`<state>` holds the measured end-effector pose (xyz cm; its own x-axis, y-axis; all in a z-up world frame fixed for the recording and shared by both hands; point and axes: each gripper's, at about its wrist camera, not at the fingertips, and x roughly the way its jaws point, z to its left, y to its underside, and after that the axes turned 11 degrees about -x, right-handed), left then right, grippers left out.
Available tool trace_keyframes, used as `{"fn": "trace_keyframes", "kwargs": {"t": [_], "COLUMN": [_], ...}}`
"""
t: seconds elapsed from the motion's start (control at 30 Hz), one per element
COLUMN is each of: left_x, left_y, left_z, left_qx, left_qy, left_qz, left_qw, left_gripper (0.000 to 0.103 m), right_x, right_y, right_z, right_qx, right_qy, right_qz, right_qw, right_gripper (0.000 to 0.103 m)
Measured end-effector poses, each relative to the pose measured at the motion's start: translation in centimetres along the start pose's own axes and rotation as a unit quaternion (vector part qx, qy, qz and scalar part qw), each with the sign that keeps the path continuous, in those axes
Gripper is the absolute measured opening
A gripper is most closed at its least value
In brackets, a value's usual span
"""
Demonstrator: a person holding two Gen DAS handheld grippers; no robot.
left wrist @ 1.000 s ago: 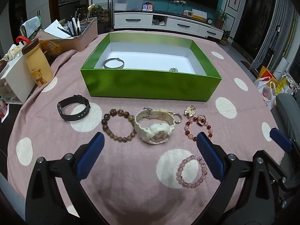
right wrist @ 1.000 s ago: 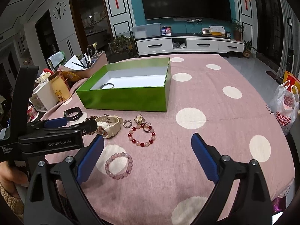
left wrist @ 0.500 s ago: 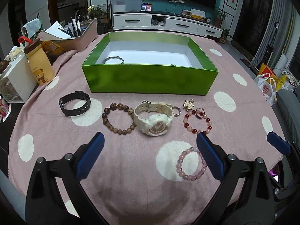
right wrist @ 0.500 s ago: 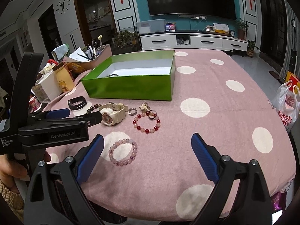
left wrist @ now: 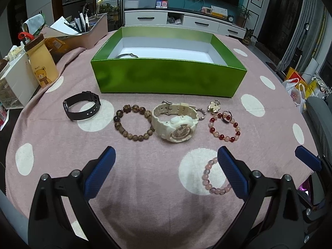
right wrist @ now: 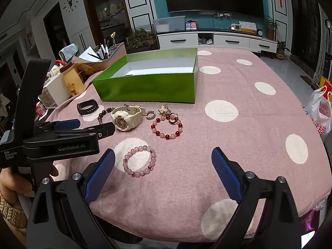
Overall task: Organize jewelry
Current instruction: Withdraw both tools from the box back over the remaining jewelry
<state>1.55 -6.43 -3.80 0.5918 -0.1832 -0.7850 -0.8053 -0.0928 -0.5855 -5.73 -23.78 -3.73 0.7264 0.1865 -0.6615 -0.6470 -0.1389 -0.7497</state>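
Grippers (left wrist: pixel 165 171) (right wrist: pixel 162 169) agape, bare tablecloth (right wrist: pixel 238 137) rightward — box (right wrist: pixel 149 89) beyond

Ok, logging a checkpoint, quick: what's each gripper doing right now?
Left gripper: open, holding nothing.
Right gripper: open, holding nothing.

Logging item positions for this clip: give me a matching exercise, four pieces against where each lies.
1. black watch
2. cream watch
3. pale pink bracelet
4. metal bangle

A. inside the green box
B. leftmost in the row on the cloth
C. nearest both hand-held grippers, on a white dot
D. between the wooden bead bracelet and the red-and-pink bracelet

Pairs: 1-B, 2-D, 3-C, 4-A
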Motion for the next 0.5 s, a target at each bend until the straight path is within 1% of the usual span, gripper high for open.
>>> {"fn": "trace_keyframes", "kwargs": {"t": [0.23, 0.5], "left_x": [0.23, 0.85], "left_y": [-0.09, -0.28], "left_z": [-0.34, -0.18], "left_qx": [0.006, 0.005], "left_qy": [0.009, 0.007], "left_qz": [0.001, 0.004], "left_qw": [0.9999, 1.0], "left_gripper": [0.1, 0.1], "right_x": [0.19, 0.78], "right_y": [0.04, -0.14], "right_z": [0.04, 0.18], "right_qx": [-0.001, -0.004], "right_qy": [0.0, -0.003], "right_qz": [0.002, 0.009], "right_qw": [1.0, 1.0], "right_gripper": [0.094, 0.094]}}
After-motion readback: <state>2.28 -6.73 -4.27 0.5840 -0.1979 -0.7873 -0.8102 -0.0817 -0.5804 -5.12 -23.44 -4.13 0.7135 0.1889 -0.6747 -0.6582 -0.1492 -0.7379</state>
